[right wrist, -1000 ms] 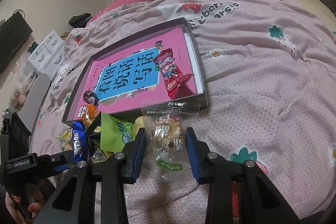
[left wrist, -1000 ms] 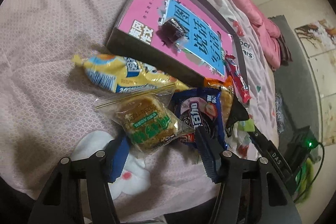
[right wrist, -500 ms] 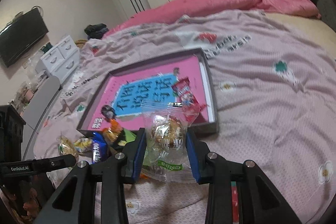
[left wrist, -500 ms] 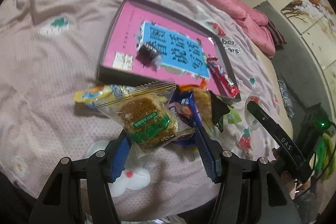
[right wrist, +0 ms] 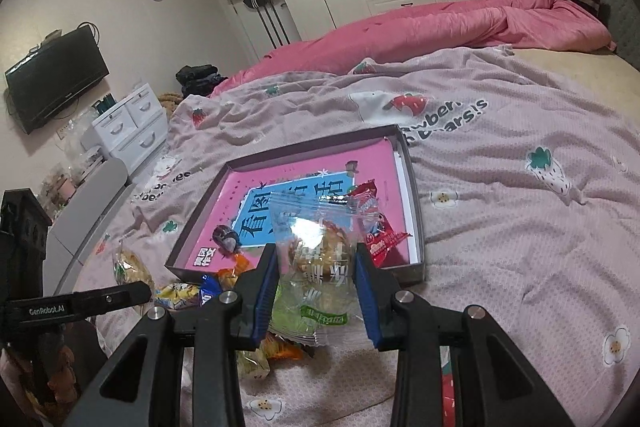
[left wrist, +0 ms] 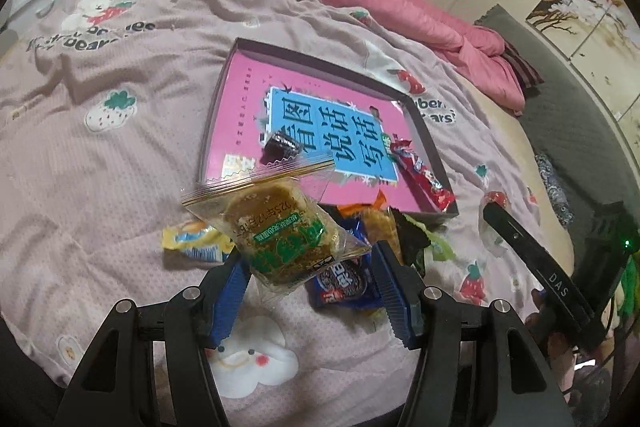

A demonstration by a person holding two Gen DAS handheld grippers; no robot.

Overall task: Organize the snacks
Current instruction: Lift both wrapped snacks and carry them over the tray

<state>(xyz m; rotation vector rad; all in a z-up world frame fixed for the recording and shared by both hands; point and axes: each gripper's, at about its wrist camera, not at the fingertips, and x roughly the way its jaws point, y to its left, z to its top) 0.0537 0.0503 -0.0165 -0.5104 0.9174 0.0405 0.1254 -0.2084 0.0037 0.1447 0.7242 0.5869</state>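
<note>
My left gripper (left wrist: 310, 259) is shut on a clear packet holding a brown cake with a green label (left wrist: 280, 231), lifted off the bed. My right gripper (right wrist: 316, 287) is shut on a clear packet with a pale pastry (right wrist: 320, 255), also held up. Beyond both lies a shallow dark box (left wrist: 320, 65) (right wrist: 304, 147) with a pink and blue book inside. On the book rest a dark wrapped sweet (left wrist: 282, 147) and a red packet (left wrist: 420, 175) (right wrist: 380, 231). A pile of snacks sits in front of the box: a yellow packet (left wrist: 192, 241), a blue biscuit packet (left wrist: 344, 279), orange and green ones.
Everything lies on a pink strawberry-print bedspread (left wrist: 120, 167). A pink duvet (right wrist: 440, 27) is bunched along the far side. White drawers (right wrist: 128, 131) and a wall screen (right wrist: 52, 79) stand to the left of the bed, wardrobes at the back.
Both grippers have risen, each lifting its packet clear of the bedspread. The views have tipped up, showing more of the room.
</note>
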